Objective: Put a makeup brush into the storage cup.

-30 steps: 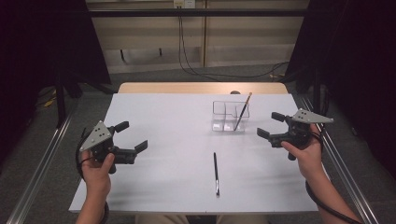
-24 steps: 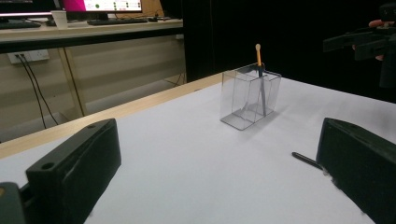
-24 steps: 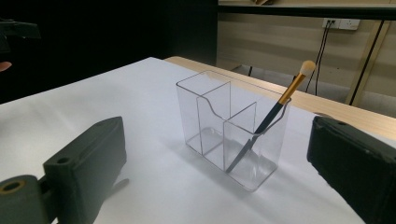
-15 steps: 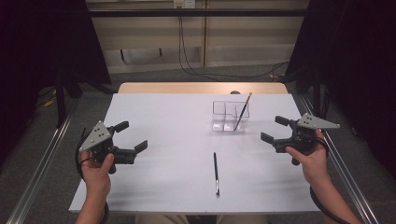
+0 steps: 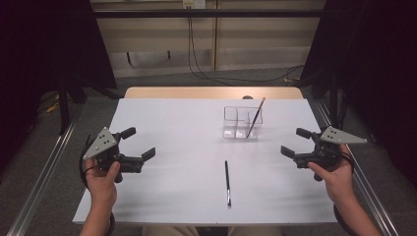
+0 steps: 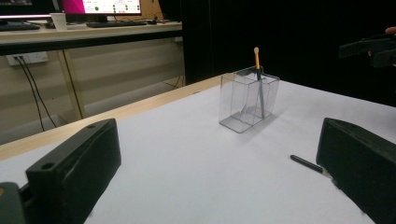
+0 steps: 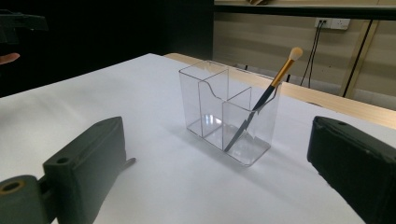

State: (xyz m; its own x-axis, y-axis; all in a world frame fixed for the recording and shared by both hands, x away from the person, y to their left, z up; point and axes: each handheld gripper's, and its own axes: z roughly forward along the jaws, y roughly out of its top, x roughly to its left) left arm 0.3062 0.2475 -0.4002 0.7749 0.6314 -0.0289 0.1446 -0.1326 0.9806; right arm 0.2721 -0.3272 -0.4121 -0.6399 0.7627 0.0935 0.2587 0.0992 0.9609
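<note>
White tabletop (image 5: 172, 196): bare sheet over a wooden table, landmark for it all the clear organizer (image 5: 242, 123).
Left gripper (image 5: 140, 146): well left of the organizer and nearer the person, jaws spread wide, nothing between them.
Loose pen (image 5: 227, 182): dark, thin, flat on the sheet, well short of the organizer on the person's side, just left of its middle; long axis running from the person toward the organizer.
Organizer compartments: 3 seen in the right gripper view, low divider at the front.
Brush (image 5: 255, 117): gold ferrule, pale tuft up, leaning in the organizer's right-hand compartment, tip tilted up and to the right.
Right gripper (image 5: 296, 142): right of the organizer and a little nearer the person, jaws released, empty.
Key relation: pen between both grippers, below and inward of each; roughly level in reach, neither clearly closer; likely pinched across the shaft.
Writing: none legible; monitor text in the left gripper view too blurred to read.
</note>
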